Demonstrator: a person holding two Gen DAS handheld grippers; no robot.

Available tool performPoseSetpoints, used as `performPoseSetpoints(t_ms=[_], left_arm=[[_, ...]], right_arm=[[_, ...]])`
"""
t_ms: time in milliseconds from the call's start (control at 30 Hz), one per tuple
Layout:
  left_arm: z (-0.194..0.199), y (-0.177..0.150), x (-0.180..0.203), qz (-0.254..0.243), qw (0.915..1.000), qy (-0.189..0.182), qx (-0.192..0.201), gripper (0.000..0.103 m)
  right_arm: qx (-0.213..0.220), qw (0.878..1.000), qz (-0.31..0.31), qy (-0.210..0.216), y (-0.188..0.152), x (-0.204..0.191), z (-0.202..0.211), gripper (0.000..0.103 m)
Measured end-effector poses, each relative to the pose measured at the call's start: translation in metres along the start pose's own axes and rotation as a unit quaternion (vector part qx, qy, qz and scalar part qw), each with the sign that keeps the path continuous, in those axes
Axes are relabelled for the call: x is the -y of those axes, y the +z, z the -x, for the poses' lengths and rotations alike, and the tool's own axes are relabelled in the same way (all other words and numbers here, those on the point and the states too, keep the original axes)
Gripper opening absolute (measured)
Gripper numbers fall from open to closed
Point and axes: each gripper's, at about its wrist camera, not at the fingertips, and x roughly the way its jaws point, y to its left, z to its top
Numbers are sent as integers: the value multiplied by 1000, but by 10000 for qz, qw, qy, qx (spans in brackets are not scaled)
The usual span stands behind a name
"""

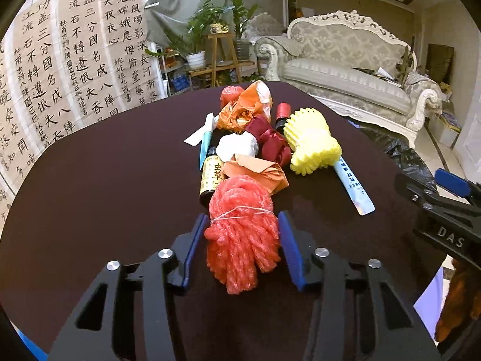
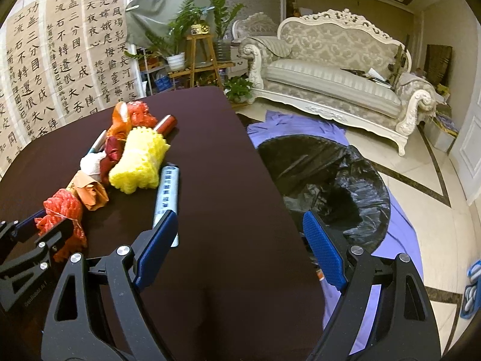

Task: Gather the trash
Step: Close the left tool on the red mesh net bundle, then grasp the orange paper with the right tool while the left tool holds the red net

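Observation:
A red foam net (image 1: 240, 234) tied with string lies at the near end of a row of trash on the dark table (image 1: 105, 180). My left gripper (image 1: 243, 216) has its blue pads against both sides of the net, shut on it; the right wrist view shows the same grip (image 2: 57, 225). Behind it lie an orange paper (image 1: 258, 174), a brown bottle (image 1: 212, 177), a white paper wad (image 1: 237, 146), a yellow foam net (image 1: 311, 141) and a white tube (image 1: 354, 186). My right gripper (image 2: 240, 215) hangs open over the table's right edge with nothing between its fingers.
A bin lined with a black trash bag (image 2: 324, 180) stands on a purple cloth (image 2: 402, 234) on the floor right of the table. Beyond are an ornate sofa (image 2: 330, 69) and potted plants (image 2: 192, 30). Calligraphy sheets (image 1: 60, 60) cover the left wall.

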Motion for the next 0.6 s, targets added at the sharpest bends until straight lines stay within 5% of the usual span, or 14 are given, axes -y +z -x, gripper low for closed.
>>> performPoseSetpoints(t_ms=[267,600], left_arm=[[16,4,-26,247,9995,15,197,43],[12,-4,-84,686,9961,538,151,43]], right_arm=[[-50,9994,271,227,3,-29,-1,83],[-284,9937,705,818,7,-82,-8,74]])
